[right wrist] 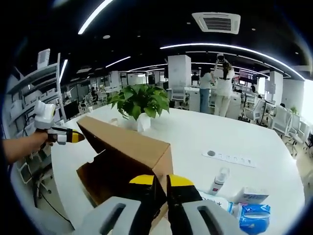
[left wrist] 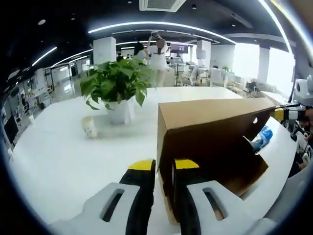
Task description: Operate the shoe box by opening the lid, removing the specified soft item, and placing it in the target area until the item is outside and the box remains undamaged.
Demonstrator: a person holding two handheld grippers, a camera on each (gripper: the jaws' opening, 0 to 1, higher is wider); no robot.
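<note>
Shoe box lid pinched at both ends, soft item unseen

The left gripper (left wrist: 163, 171) and right gripper (right wrist: 161, 188) are each seen closed on an edge of the raised cardboard lid (left wrist: 215, 113) of the shoe box (right wrist: 105, 181); uneven pulling by the 2 could tear it. Beyond, a potted plant (left wrist: 117, 85) could be struck.

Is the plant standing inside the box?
No, the plant stands in its white pot on the table, apart from the box.
</note>
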